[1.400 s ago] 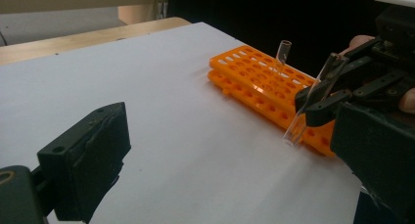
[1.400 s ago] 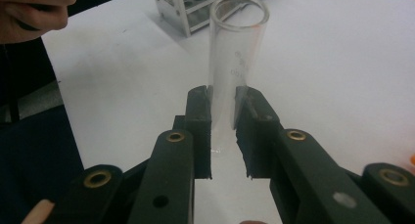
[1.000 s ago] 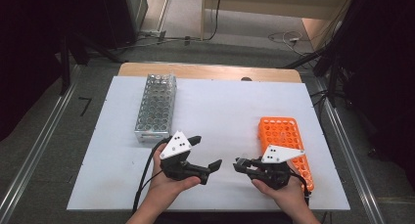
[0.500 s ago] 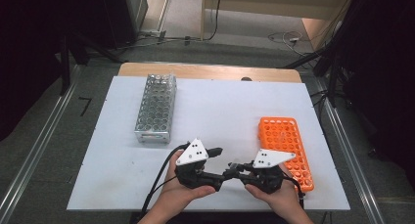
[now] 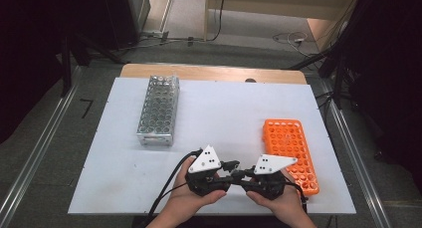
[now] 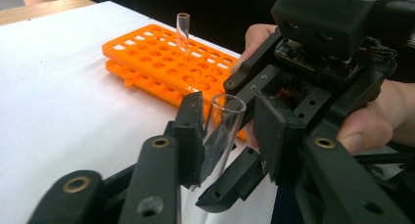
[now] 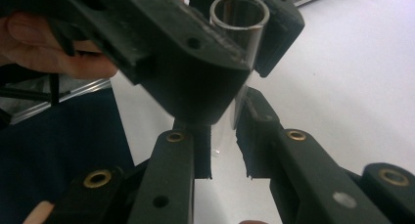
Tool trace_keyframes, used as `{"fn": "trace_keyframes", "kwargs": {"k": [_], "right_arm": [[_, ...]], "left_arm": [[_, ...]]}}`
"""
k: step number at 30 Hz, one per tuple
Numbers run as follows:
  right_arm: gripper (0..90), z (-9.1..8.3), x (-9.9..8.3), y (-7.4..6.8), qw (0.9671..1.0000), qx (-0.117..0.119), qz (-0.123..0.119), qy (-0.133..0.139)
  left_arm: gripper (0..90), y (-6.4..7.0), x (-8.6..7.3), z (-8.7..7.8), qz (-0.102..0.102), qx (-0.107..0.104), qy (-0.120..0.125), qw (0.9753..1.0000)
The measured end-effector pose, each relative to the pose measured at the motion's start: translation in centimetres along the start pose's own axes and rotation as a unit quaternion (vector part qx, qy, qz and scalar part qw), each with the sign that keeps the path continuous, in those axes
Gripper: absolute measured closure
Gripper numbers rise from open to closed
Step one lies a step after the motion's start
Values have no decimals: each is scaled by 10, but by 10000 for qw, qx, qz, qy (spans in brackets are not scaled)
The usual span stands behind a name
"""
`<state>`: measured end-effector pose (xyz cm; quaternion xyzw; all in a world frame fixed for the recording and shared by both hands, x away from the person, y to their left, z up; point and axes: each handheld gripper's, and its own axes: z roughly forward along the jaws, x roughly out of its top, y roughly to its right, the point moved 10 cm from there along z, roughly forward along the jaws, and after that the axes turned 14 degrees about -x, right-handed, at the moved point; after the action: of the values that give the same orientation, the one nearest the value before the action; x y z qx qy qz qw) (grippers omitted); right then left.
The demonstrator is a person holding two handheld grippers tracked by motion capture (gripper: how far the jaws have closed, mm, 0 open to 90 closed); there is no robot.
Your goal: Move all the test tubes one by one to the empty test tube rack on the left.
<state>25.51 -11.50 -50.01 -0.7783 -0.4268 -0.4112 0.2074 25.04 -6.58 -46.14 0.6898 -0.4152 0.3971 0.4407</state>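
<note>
Grippers first: my left gripper (image 6: 225, 131) and right gripper (image 7: 222, 136) meet nose to nose near the front edge of the white desk (image 5: 224, 113), with a clear glass test tube (image 6: 220, 136) between them. The left gripper's jaws stand a little apart around the tube's lower half. The right gripper's jaws flank the tube lower down, and I cannot tell whether either pair truly clamps it. I judge this a handover in mid-air, not yet finished. Just beside my right hand (image 5: 278, 200) lies the orange plastic tube rack (image 5: 291, 153), where one more glass tube (image 6: 182, 33) stands upright in a hole; the rest look empty. Well apart on the left sits a metal mesh tube rack (image 5: 159, 111), its holes unclear. Most of the racking seems left to do.
</note>
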Motion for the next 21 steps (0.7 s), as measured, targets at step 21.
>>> {"fn": "trace_keyframes", "kwargs": {"k": [21], "right_arm": [[578, 1, 0, 0, 9999, 129, 97, 51]], "left_arm": [[764, -3, 7, -7, 225, 294, 194, 9991]]}}
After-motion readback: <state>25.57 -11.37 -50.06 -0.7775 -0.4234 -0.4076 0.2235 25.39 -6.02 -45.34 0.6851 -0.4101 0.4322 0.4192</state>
